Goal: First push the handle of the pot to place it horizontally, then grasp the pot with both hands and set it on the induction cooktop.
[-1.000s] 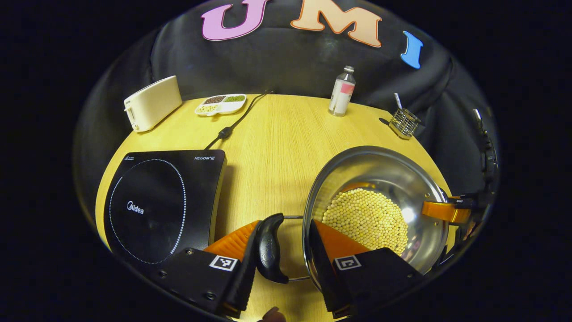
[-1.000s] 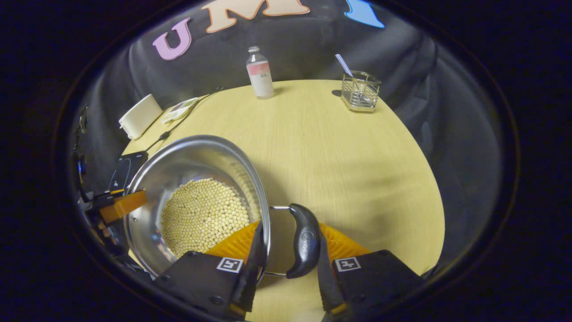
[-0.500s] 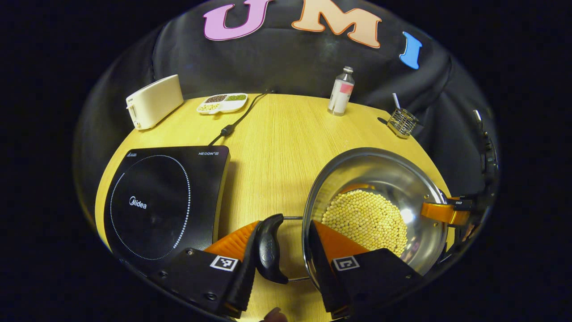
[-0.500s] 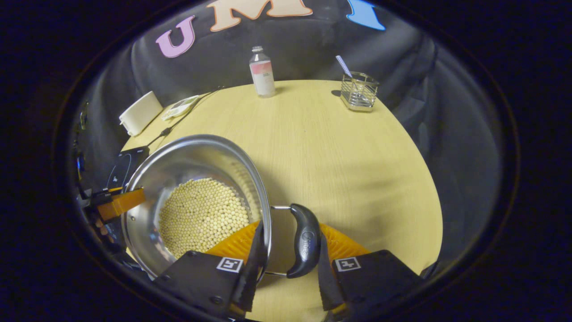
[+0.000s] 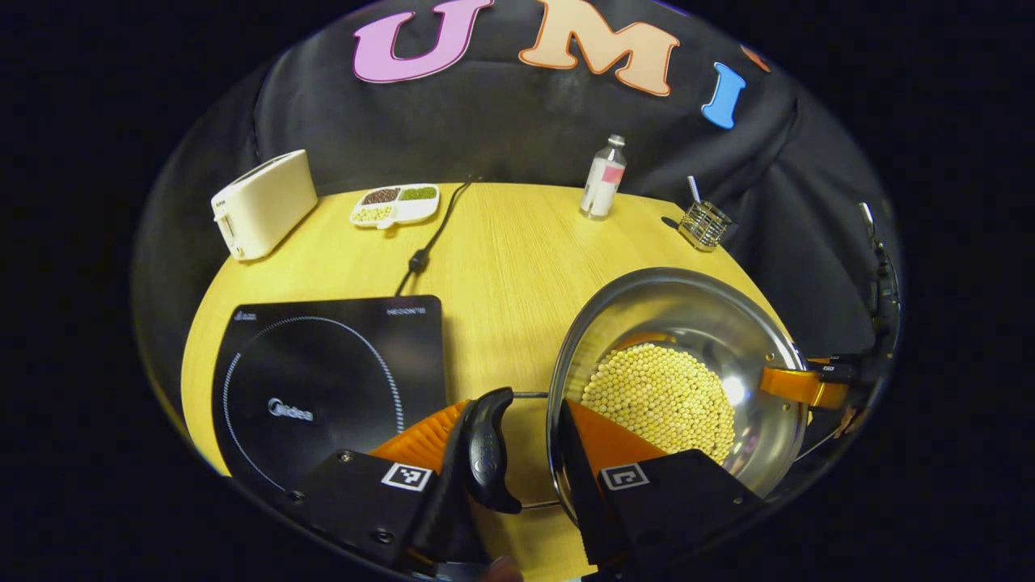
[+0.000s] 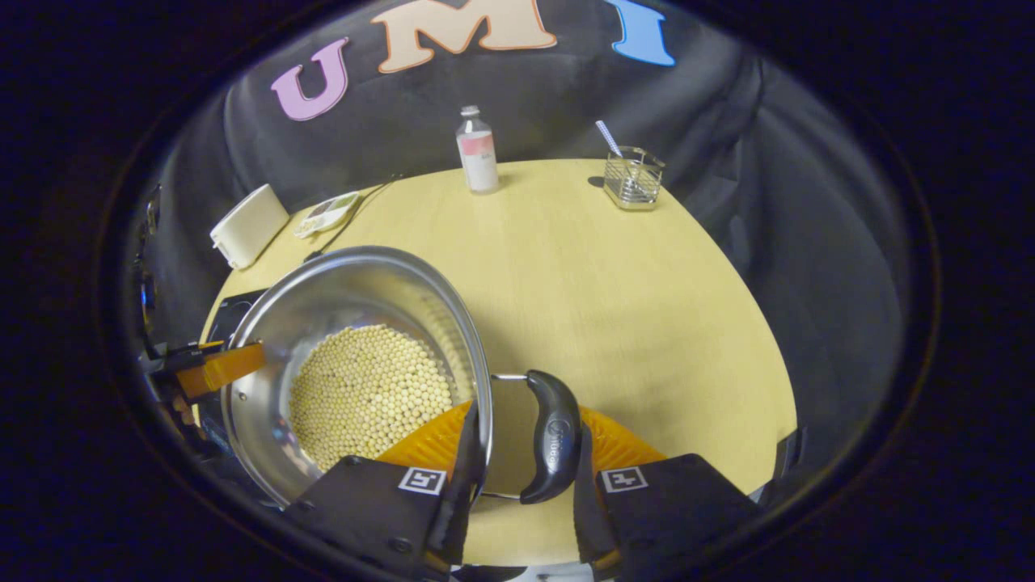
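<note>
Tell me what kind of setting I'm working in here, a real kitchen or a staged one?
Most likely a staged kitchen booth: a round wooden table backed by black cloth, set with an induction cooktop, a toaster, and a steel pot of beans held by both grippers.

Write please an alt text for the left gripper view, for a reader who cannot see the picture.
The left gripper straddles the rim and black side handle of a steel pot of yellow beans. A black induction cooktop lies to its left on the yellow table; a toaster and bottle stand at the back.
</note>
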